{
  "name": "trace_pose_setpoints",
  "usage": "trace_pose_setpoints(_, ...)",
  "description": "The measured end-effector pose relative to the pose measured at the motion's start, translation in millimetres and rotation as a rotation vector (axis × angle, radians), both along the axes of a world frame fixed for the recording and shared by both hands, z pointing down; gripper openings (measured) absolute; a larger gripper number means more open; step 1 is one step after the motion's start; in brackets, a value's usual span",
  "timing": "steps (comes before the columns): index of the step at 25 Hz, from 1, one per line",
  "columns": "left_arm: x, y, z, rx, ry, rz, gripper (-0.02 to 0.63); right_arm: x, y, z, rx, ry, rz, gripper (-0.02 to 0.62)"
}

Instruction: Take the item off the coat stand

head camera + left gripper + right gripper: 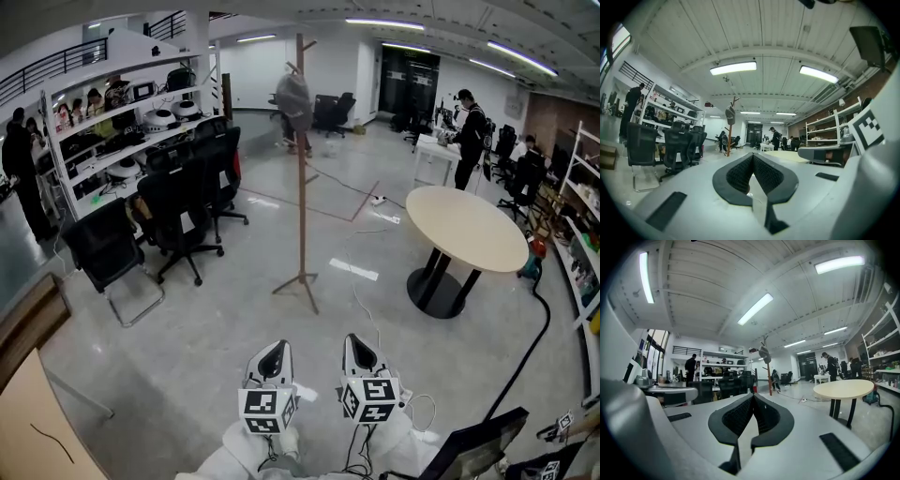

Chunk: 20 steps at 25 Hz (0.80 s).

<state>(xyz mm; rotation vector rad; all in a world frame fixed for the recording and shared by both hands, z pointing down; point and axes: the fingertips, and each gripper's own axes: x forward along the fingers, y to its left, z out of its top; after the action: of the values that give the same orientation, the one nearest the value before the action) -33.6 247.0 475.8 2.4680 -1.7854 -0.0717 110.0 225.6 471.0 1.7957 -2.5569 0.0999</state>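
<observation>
- Coat stand (301, 169): a wooden pole on splayed feet, upright on the open floor, well ahead of both grippers. It also shows far off in the left gripper view (729, 140) and the right gripper view (768, 378).
- Item (294, 101): grey and soft, hanging from an upper peg on the stand's left side. It may be a cap or a bag; it is too far off to tell. It is seen small in both gripper views (730, 114) (764, 354).
- Left gripper (272, 361): held low near the person, pointing toward the stand. Its own view (753, 156) shows the jaws closed tip to tip with nothing between them.
- Right gripper (360, 354): just beside the left one. Its jaws (753, 396) likewise meet at the tips and hold nothing.
- Round table (466, 227): pale top on a black pedestal, right of the stand and well apart from it.
- Office chairs (187, 202): black, grouped left of the stand in front of the white shelving (122, 122).
- Black cable (525, 356): it runs across the floor at the right.
- Person (469, 131): dark clothes, standing at the far right.
</observation>
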Motion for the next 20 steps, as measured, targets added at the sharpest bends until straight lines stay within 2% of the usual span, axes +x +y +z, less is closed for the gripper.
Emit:
trace_pose_setpoints(8, -7.1, -44.7, -2.7, 0.010, -0.006, 0.005, -0.001, -12.3, -45.3, -0.3, 0.003, -0.004, -0.006, 0.005)
trace_pose_setpoints(20, -19.6, -136.8, -10.6, 0.014, -0.011, 0.047, -0.002, -31.7, -137.1, -4.7, 0.003, -0.015, 0.016, 0.005)
